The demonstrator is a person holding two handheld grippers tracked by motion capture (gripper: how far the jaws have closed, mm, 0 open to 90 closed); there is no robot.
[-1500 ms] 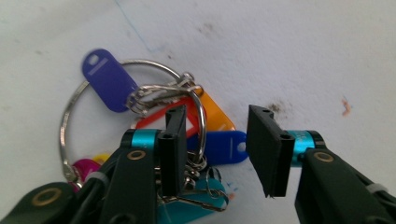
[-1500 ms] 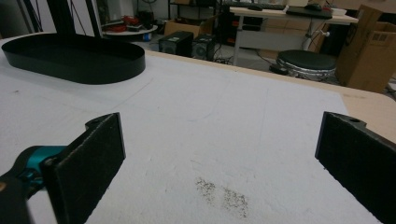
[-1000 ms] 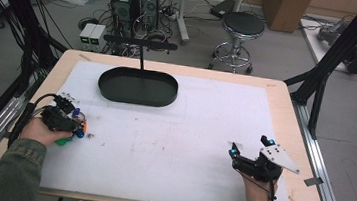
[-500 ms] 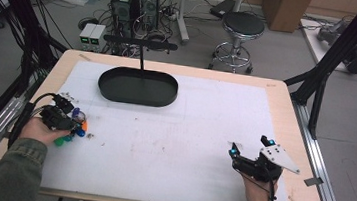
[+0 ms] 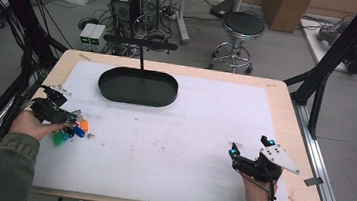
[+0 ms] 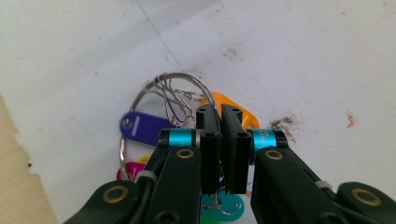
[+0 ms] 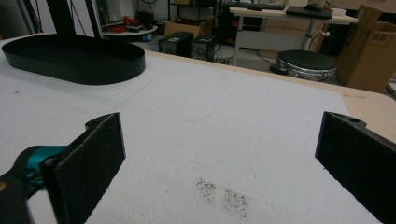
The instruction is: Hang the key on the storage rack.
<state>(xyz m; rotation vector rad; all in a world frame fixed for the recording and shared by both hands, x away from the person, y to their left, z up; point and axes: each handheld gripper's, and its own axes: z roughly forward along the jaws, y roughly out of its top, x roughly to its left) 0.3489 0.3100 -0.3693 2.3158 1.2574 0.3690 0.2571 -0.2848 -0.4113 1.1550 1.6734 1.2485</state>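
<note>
Keys-style bunch of coloured plastic tags on a thin wire ring sits at the left edge of the white-covered bench, right under the left tool. From the left gripper view you can see a purple tag, an orange tag and bits of pink and teal ones lower down, all strung on that silver loop. The left tool's jaws have just been closing and are now clamped nearly together, looks like pinching the wire near the orange tag, though I can't make out the exact contact spot. In the high view the tags show as green, blue and orange blobs just beside the person's left hand.

Over on the right, the right tool hovers near the bench's front edge with its jaws spread wide, nothing in them. A black oval tray sits near the back, well apart from both.
</note>
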